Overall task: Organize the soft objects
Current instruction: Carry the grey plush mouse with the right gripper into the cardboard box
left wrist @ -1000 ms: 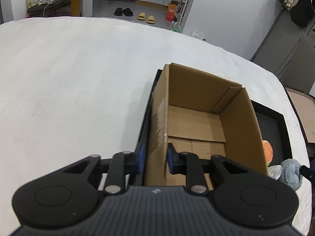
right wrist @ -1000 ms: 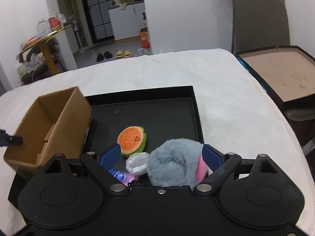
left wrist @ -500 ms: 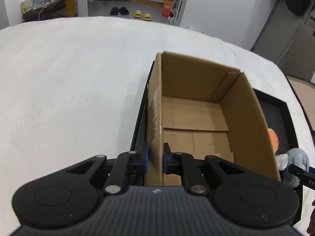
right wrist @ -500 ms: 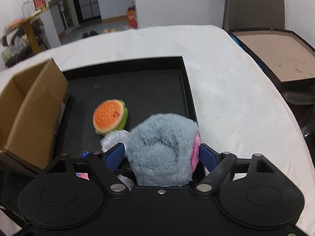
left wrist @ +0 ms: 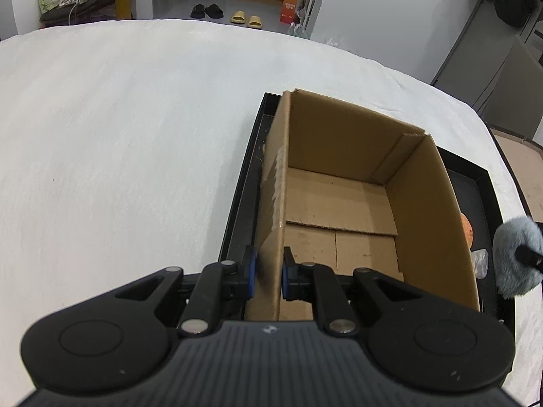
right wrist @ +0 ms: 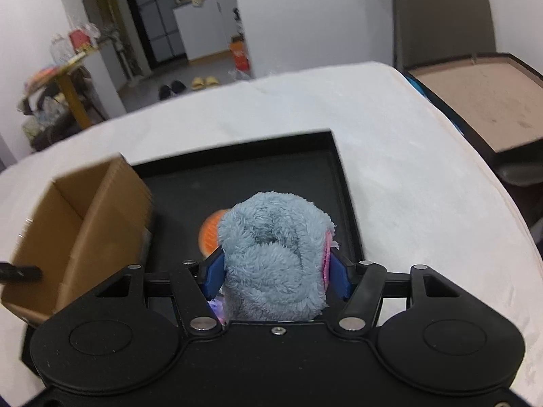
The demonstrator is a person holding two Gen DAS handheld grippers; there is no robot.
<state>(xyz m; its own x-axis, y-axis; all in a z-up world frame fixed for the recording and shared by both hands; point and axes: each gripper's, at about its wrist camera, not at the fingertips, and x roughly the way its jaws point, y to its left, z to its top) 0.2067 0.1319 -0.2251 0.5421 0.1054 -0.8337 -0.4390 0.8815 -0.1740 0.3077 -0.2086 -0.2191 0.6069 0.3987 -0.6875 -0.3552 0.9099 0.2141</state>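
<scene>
Left wrist view: left gripper [left wrist: 268, 273] pinches the near left wall of the open brown cardboard box [left wrist: 342, 200], one blue pad outside, one inside. Box interior bare; it sits in the shallow black tray [left wrist: 483, 183] on the white cloth-covered table [left wrist: 118, 142]. Fluffy grey-blue plush toy [left wrist: 516, 257] at far right edge, raised beside the box. Right wrist view: right gripper [right wrist: 276, 269] clamped on the plush toy [right wrist: 275, 254], fingers pressed into its sides, pink patch on its right flank. Toy held above the tray [right wrist: 339, 156]. Round orange-and-green soft toy [right wrist: 210, 234] lies in the tray, partly hidden behind it. Box [right wrist: 78, 230] to the left.
</scene>
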